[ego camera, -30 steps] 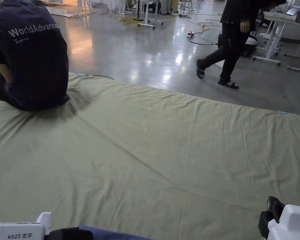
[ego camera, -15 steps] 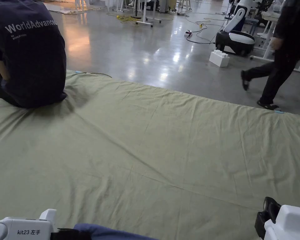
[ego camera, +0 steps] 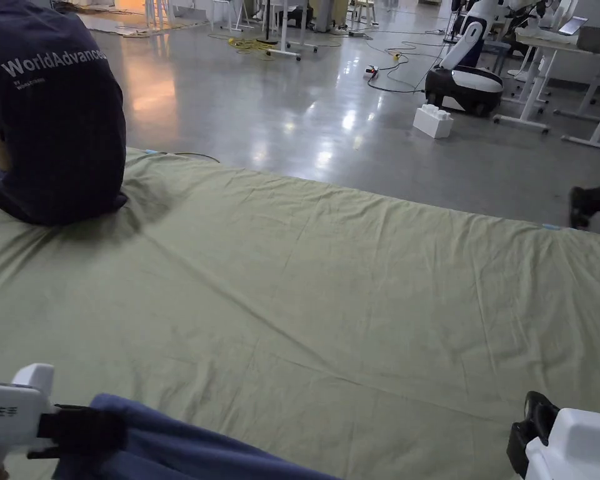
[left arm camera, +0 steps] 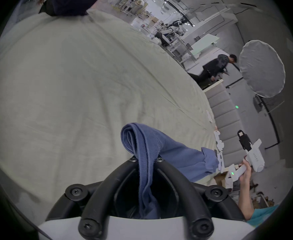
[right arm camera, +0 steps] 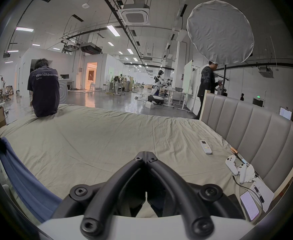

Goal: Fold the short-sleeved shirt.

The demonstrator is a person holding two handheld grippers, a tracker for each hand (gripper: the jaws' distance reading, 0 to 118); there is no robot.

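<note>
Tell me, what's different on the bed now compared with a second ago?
The left gripper, jaws clamped on the blue cloth shirt, has risen and drawn more of it up over the near edge of the olive-green bed sheet. The walking person in black has almost left the head view. The right gripper stays shut and empty; the seated person in the dark T-shirt hasn't moved.
</note>
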